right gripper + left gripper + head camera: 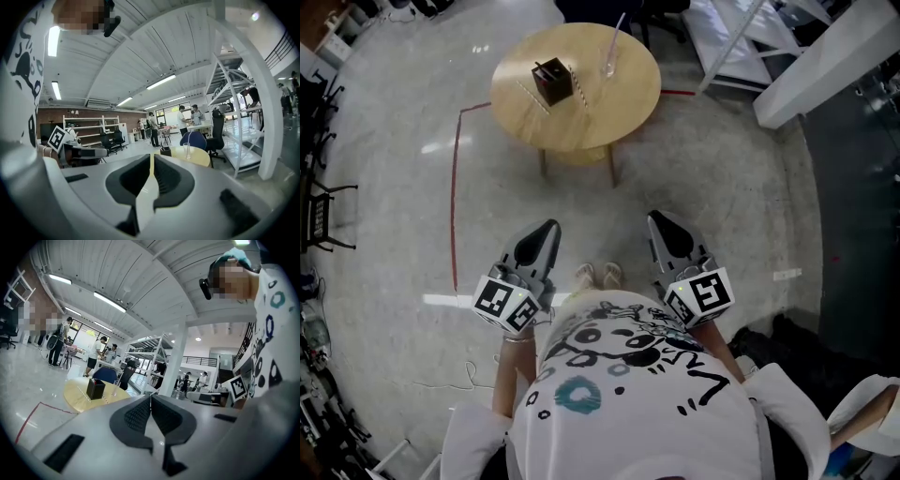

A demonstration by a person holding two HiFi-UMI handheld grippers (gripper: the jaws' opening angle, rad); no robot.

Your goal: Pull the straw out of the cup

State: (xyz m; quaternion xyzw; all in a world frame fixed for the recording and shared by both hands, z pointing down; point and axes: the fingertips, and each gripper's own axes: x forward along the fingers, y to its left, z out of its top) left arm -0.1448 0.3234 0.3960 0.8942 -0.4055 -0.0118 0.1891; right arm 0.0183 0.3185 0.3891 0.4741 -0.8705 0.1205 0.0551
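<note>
Both tools empty | left gripper [547, 234] jaws pressed together, right gripper [664, 225] the same | I hold them low, well apart from the round table [581, 127] | straw [618, 28] leans in the cup [608, 64] at the table's far edge, near the black box [553, 82]

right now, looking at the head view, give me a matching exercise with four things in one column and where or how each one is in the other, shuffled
Things:
1. clear glass cup holding a thin pale straw
2. dark brown open-top box
3. thin red tape line
4. left gripper

Place or state:
a. on the grey floor, left of the table
b. jaws together, nothing between them
c. on the right part of the round wooden table
d. on the table, left of the cup

Pairs: 1-c, 2-d, 3-a, 4-b
</note>
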